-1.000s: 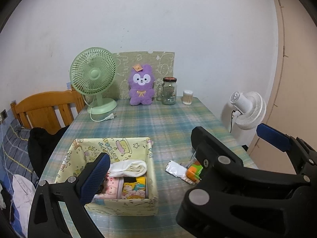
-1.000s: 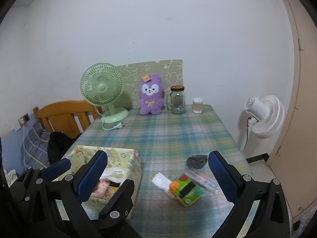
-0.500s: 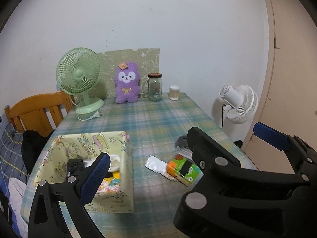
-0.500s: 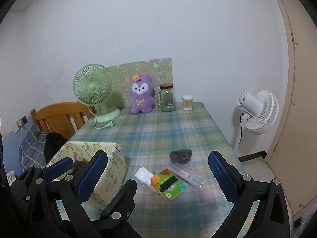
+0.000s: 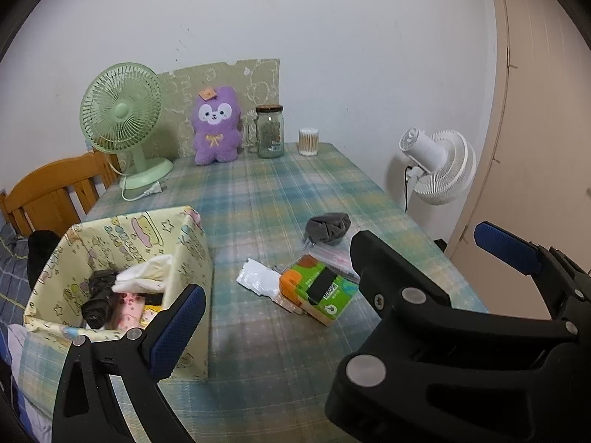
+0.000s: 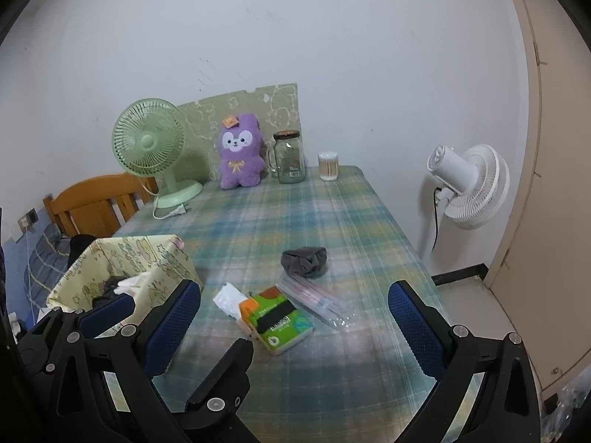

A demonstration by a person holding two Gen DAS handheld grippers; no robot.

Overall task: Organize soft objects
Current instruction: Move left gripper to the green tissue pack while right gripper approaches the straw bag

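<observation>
I held both sets of jaws spread wide and empty above the near edge of the plaid-covered counter (image 6: 295, 221). My left gripper (image 5: 340, 277) hung beside the yellow cartoon-print box (image 5: 184, 254), which stood at the counter's left side and held a white cloth (image 5: 144, 277), something black (image 5: 98, 295) and pink items (too jumbled to name). My right gripper (image 6: 295, 317) hovered just short of the green-and-orange tissue pack (image 6: 277, 319). A crumpled white wrapper (image 6: 229, 299) touched the pack's left end, a clear plastic sleeve (image 6: 317, 299) lay on its right, and a grey scrunched cloth (image 6: 304, 260) sat just beyond the sleeve. Against the far wall stood a green fan (image 6: 151, 151), a purple plush (image 6: 240, 151), a glass jar (image 6: 290, 158) and a cotton-swab tub (image 6: 328, 166).
</observation>
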